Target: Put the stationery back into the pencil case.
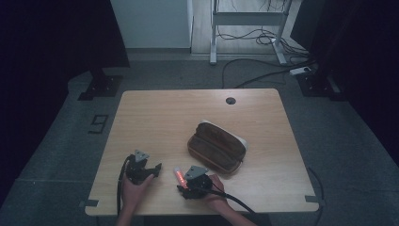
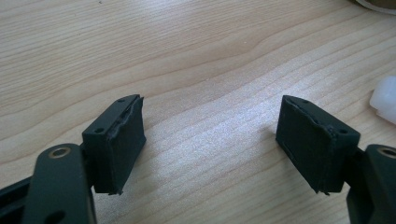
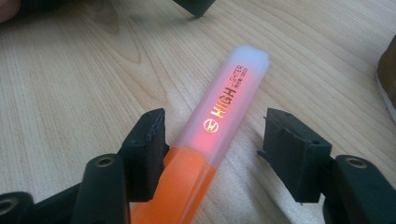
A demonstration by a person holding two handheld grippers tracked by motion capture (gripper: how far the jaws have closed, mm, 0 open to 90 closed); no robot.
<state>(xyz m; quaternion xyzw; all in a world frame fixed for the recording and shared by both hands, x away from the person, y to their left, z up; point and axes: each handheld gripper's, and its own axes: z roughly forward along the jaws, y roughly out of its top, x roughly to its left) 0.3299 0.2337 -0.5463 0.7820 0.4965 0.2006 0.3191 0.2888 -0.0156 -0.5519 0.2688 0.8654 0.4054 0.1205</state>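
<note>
Highlighter is lying on the wooden table, between the open jaws of the right gripper.

It is judged to be light, stiff and smooth (so a little slippery), and it is best taken across the orange barrel, not on the translucent cap. The right jaws are spread wide around it; the left one is seen almost touching the barrel, but nothing is clamped. The left gripper is held low over bare wood, also wide open and empty. A brown pencil case is seen near, toward the table's middle.
</note>
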